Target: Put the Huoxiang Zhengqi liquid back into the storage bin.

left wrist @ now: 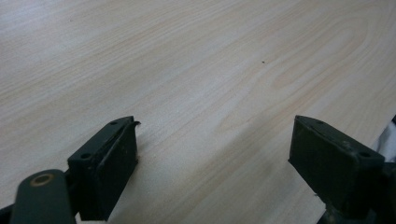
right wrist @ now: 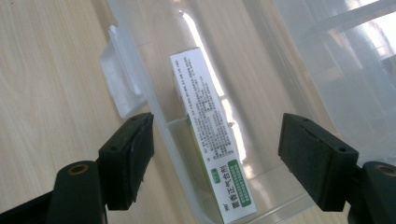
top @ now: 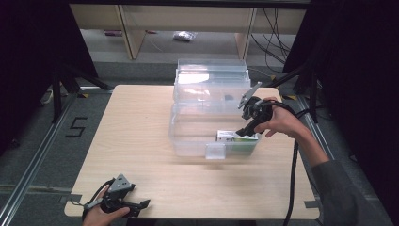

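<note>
A black "5" (top: pixel 75 127) is marked on the floor off the surface's left edge. The white-and-green box (right wrist: pixel 208 126) carries Chinese print, its largest characters reading roughly "藿香正气合剂"; the fine print is too small.

So the surface here is a light wood-grain rectangular tabletop (top: pixel 141 136) with rounded corners, taking up the middle of the high view. Sitting directly on it, right of centre, is a clear plastic storage bin (top: pixel 188 136) with a little latch tab on its near wall and its lid standing open behind it. The left half of the wood is plain grain. Down at the lower left edge of the frame, a black two-jaw hand-held gripper (top: pixel 141 205) looks like it's resting on the wood, hard to say for sure.
</note>
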{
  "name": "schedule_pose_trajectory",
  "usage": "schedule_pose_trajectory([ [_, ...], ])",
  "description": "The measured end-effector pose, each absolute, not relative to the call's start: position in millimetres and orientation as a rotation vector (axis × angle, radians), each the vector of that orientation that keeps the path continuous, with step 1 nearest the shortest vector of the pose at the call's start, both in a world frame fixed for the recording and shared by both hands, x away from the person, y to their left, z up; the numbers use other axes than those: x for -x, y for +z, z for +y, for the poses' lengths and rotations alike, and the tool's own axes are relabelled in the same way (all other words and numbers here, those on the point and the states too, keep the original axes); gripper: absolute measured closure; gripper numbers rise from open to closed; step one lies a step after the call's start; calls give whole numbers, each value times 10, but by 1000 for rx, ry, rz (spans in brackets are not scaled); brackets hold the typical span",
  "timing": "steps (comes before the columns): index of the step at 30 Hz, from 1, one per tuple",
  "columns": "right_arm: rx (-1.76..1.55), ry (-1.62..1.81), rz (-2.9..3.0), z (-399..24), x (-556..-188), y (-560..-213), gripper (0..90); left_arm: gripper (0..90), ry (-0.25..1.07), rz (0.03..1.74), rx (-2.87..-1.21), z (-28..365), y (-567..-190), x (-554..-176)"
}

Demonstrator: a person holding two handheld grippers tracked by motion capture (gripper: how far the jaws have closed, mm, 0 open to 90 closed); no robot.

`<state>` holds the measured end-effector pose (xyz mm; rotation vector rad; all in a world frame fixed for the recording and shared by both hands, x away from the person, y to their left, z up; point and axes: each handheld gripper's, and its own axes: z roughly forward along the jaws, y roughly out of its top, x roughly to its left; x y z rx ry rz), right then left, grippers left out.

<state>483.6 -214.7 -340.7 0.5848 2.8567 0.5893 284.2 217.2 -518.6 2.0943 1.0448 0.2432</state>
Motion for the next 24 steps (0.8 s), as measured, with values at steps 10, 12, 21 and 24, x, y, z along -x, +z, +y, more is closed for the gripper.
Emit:
schedule_pose_trajectory([
  [10,-624,631,2821,-2181,-4772,-3416,269,149,239,1042,-2098,2172,-5182,-2842],
  [12,-620,642,2821,-2181,-4742,-3430,268,148,240,1043,-2099,2174,-5181,-2842],
  [21,-651,685,2822,-2188,-4691,-3487,263,149,246,1044,-2096,2171,-5185,-2841],
  [24,-677,720,2800,-2202,-4683,-3512,261,149,247,1045,-2092,2170,-5186,-2840],
])
